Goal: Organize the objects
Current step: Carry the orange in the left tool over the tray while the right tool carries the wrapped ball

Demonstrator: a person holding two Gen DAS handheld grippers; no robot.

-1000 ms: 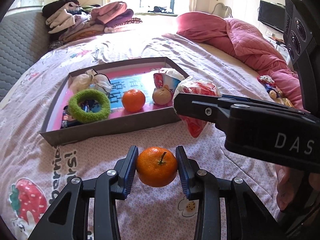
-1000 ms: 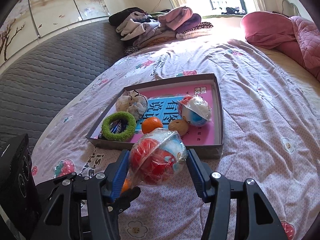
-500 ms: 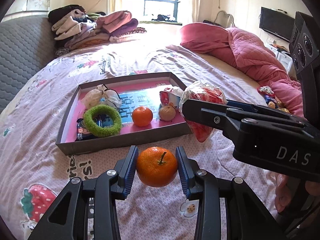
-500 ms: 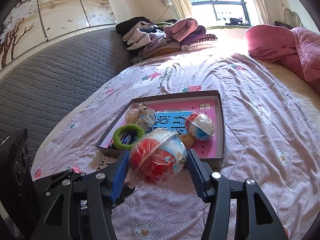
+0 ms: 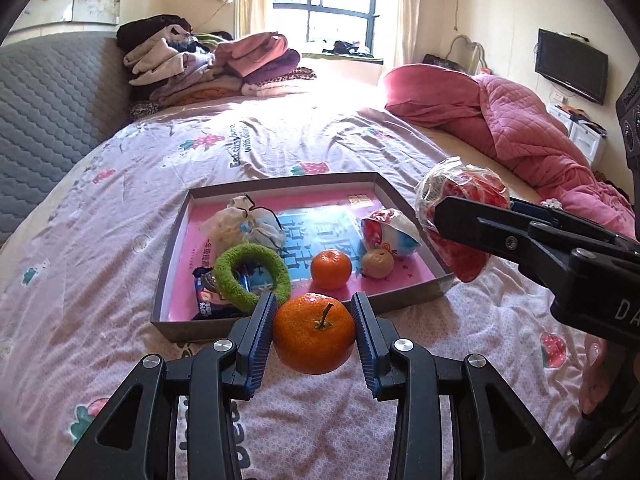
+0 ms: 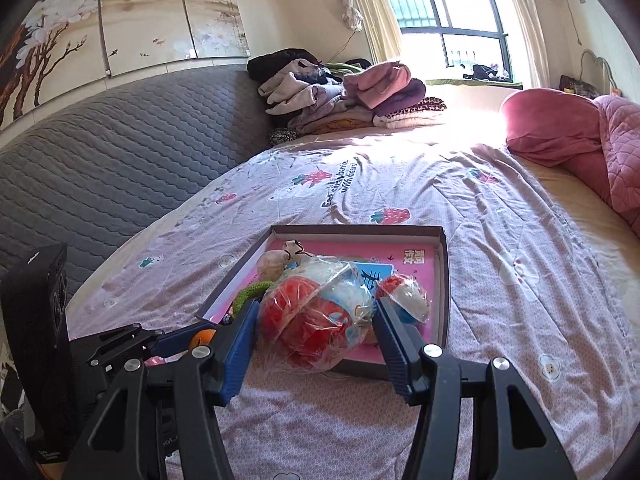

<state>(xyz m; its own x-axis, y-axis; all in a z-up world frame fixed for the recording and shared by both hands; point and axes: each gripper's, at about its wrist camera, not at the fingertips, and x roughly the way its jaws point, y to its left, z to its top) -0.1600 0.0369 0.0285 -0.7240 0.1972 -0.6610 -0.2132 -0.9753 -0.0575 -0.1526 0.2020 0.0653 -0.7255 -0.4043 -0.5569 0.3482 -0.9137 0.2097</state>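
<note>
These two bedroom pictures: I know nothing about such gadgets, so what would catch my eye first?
Probably the bright orange tangerine with its stem, pinched between the black left gripper low in the left view. Next, the red, white and blue ball wrapped in clear plastic, clamped in the right gripper. Behind both lies the shallow grey cardboard tray with a pink floor on the flowered bedsheet.

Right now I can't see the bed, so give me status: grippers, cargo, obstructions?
Left gripper shut on orange. Right gripper shut on wrapped ball. Both short of the tray, already crowded; bare pink patch at its right edge.
</note>
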